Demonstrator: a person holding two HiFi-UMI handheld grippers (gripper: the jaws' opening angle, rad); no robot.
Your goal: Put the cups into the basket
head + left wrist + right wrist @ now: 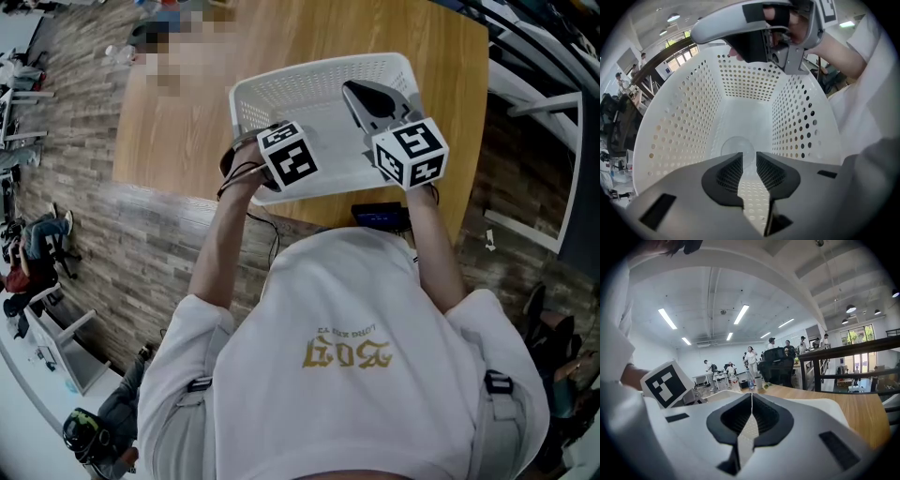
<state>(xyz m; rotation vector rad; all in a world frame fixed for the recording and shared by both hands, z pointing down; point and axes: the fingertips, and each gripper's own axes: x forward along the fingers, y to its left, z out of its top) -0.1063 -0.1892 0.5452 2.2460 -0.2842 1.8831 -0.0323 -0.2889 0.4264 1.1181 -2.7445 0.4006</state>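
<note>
In the basket (684,122), cup (736,146) lies beyond left tool (749,158).

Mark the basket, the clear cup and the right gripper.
basket (300,84): head view, far perforated wall.
clear cup (735,144): left gripper view, its round face on the basket floor.
right gripper (751,397): right gripper view, between its shut fingertips.

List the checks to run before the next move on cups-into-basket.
1. Basket upright on the table: ok.
2. Left gripper inside the basket, jaws slightly apart, nothing between them: ok.
3. Clear round thing on the basket floor just past the left tips is a cup: cannot tell.
4. Right gripper ready to pick: not ok, jaws together and empty.
5. More cups waiting on the table: cannot tell, none in view.
</note>
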